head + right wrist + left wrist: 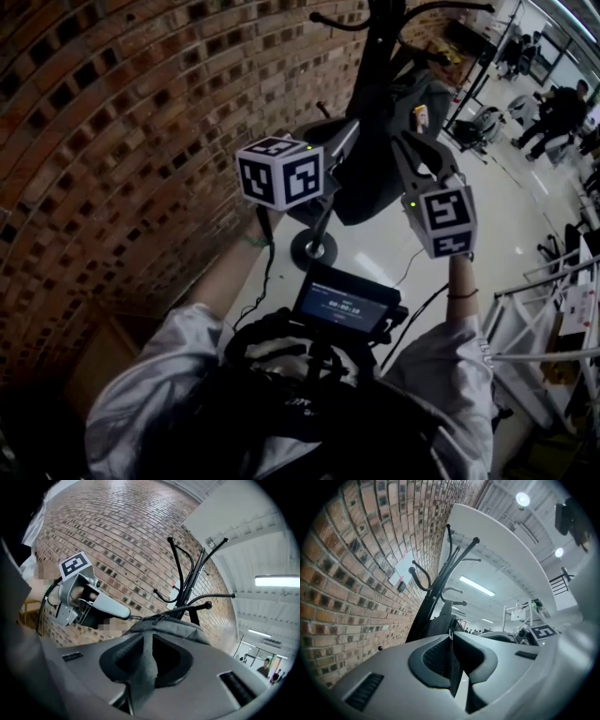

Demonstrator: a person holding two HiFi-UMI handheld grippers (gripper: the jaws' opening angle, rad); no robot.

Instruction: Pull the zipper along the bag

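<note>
**Grey bag on coat stand, 2 hand-held grippers at its top edge**

1. Bag [174, 629]: grey, hung on the black coat stand [190, 590] close beside the brick wall [112, 112]. The right gripper view shows only its top edge. In the head view it is a dark mass against the stand's pole, its lower part is covered by the grippers, and the zipper track cannot be traced.
2. Zipper pull [135, 617]: a small metal tab at the bag's top edge. The slider next to it is too small to detail.
3. Left gripper [451, 638]: jaws closed together on the zipper pull, a thin dark strip pinched between the pads. Its own jaws hide most of the bag in its view.
4. Right gripper [146, 639]: jaws part-way apart, with 1 fold of the bag's grey fabric standing between them. Whether the pads touch the fold is unclear.
5. Stand: its round base rests on the pale floor [394, 258]. The hooks are cut off at the head view's top edge.
6. Person: 2 pale sleeves [141, 394] and a small screen [343, 307] show at the bottom edge.
</note>
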